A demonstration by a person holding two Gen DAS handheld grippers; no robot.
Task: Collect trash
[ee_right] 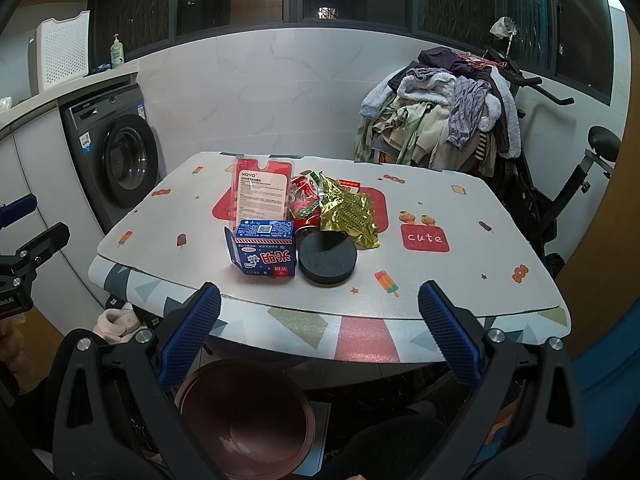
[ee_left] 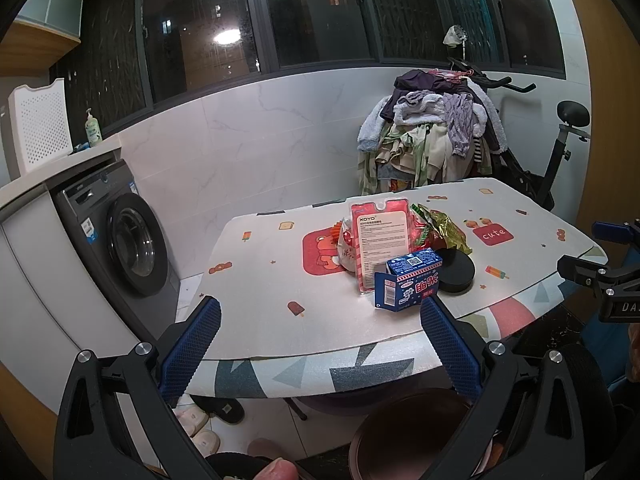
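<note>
While both tools hover short of the patterned table [ee_right: 460,280], the left gripper [ee_left: 320,336] and right gripper [ee_right: 320,320] hold their jaws spread and empty. The trash sits mid-table: one blue cardboard carton [ee_right: 266,252], one black round lid [ee_right: 328,260], one red blister pack [ee_right: 262,196], one gold foil wrapper [ee_right: 350,212], plus red wrappers too tangled to count. One brown plastic bin [ee_right: 244,420] waits below; taking the nearest carton first looks wisest.

Table [ee_right: 460,280]: carton [ee_right: 266,250], lid [ee_right: 328,258], wrappers [ee_right: 348,210].
</note>
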